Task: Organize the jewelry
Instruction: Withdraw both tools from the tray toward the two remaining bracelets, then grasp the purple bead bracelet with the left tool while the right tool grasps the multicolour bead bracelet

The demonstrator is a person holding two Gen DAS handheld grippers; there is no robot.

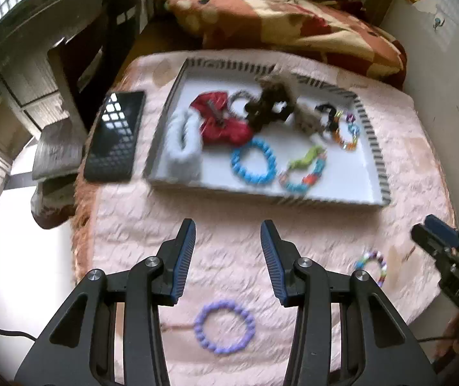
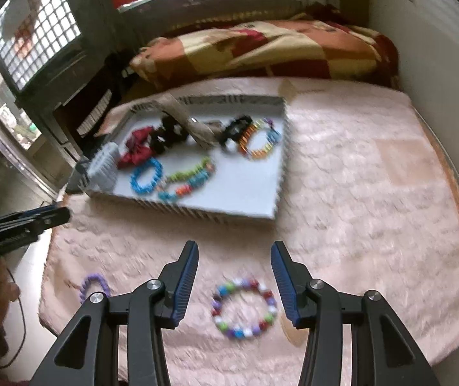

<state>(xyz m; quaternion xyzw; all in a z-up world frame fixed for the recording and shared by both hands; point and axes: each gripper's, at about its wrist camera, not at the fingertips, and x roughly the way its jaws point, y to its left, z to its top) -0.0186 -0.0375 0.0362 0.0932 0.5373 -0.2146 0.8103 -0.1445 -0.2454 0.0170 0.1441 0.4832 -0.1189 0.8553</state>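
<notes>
Over the fluffy pink blanket (image 2: 358, 193), the right gripper (image 2: 234, 254) hangs released with ribbed blue pads spread above a round multicolored bead bracelet (image 2: 245, 308) lying flat. The left gripper (image 1: 228, 234), also spread and empty, hovers over a knobbly purple ring bracelet (image 1: 224, 327). Farther out sits the rectangular white tray (image 1: 342, 180), its long side across the view, holding beaded bracelets and fabric scrunchies.

The left gripper (image 1: 228, 257) and right gripper (image 2: 234, 276) look alike: matte black angular linkage arms with triangular cut-outs, round silver pivot screws, and fingers (image 1: 186, 257) lined with ribbed blue pads. A thin black cable trails at lower left.
</notes>
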